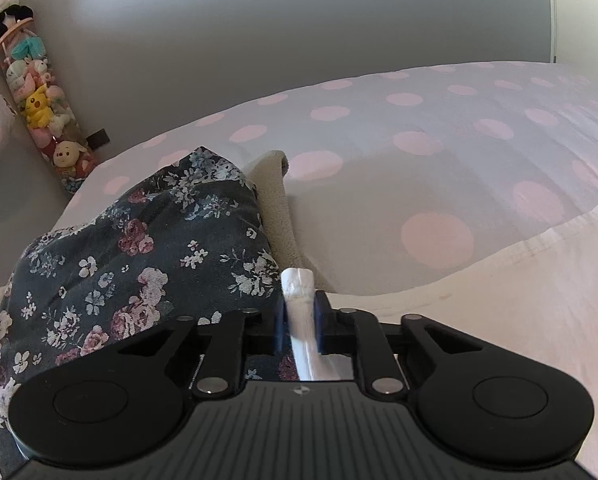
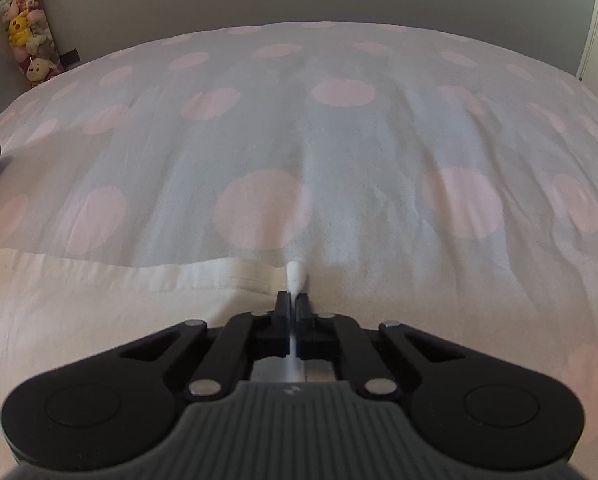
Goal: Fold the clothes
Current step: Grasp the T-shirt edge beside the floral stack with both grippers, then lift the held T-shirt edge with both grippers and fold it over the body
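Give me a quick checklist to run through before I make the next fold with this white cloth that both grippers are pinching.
1. Left gripper shut on the white cloth: ok, a bunch of it sticks out past the fingertips.
2. Right gripper shut on the same cloth: ok, though only a small tuft shows.
3. Polka-dot bedding ahead free of objects: ok in the right wrist view.
4. Floral garment away from the fold path: not ok, it lies right beside the left gripper.
5. Cloth hanging flat between the grippers: cannot tell, that span is out of view.
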Tool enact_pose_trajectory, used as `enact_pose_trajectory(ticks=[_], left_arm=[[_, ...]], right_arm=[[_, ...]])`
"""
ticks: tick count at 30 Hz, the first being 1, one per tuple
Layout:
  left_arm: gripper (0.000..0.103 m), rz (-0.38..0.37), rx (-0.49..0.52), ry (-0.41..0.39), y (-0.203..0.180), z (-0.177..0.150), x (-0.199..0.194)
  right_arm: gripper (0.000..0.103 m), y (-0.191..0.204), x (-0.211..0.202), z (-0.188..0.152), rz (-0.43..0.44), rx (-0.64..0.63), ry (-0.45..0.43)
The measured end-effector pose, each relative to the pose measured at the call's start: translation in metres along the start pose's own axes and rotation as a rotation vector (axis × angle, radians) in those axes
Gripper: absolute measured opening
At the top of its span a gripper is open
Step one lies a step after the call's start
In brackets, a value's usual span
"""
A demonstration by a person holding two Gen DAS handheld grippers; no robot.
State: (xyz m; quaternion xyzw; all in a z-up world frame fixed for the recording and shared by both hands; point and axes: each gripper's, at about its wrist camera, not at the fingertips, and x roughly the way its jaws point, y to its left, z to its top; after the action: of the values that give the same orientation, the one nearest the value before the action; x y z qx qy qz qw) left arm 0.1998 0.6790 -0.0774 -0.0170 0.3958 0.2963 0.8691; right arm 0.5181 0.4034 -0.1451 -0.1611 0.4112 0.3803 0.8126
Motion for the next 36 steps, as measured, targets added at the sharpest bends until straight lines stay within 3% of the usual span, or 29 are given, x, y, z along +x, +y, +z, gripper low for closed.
enact_pose_trajectory(ticks=[8, 13, 17, 27, 36], left_arm=[[0.002, -0.057, -0.027, -0.046, 0.012, 0.013, -0.051], [0.002, -0.077, -0.058, -0.098, 0.024, 0.013, -0.099], [0.002, -0.098, -0.072, -0.154, 0.034, 0.000, -0.151], [0.002, -0.185, -0.063, -0.207, 0.043, -0.084, -0.271], [0.002, -0.241, -0.008, -0.157, 0.016, -0.182, -0.331]], right_arm=[[0.002, -0.008, -0.067, 0.016, 0.046, -0.009, -0.088], [0.002, -0.010, -0.144, 0.017, 0.104, -0.032, -0.162], [0.002, -0.013, -0.212, 0.000, 0.156, -0.046, -0.229], [0.002, -0.022, -0.352, -0.097, 0.250, -0.097, -0.292], [0.002, -0.022, -0.399, -0.216, 0.283, -0.144, -0.226]])
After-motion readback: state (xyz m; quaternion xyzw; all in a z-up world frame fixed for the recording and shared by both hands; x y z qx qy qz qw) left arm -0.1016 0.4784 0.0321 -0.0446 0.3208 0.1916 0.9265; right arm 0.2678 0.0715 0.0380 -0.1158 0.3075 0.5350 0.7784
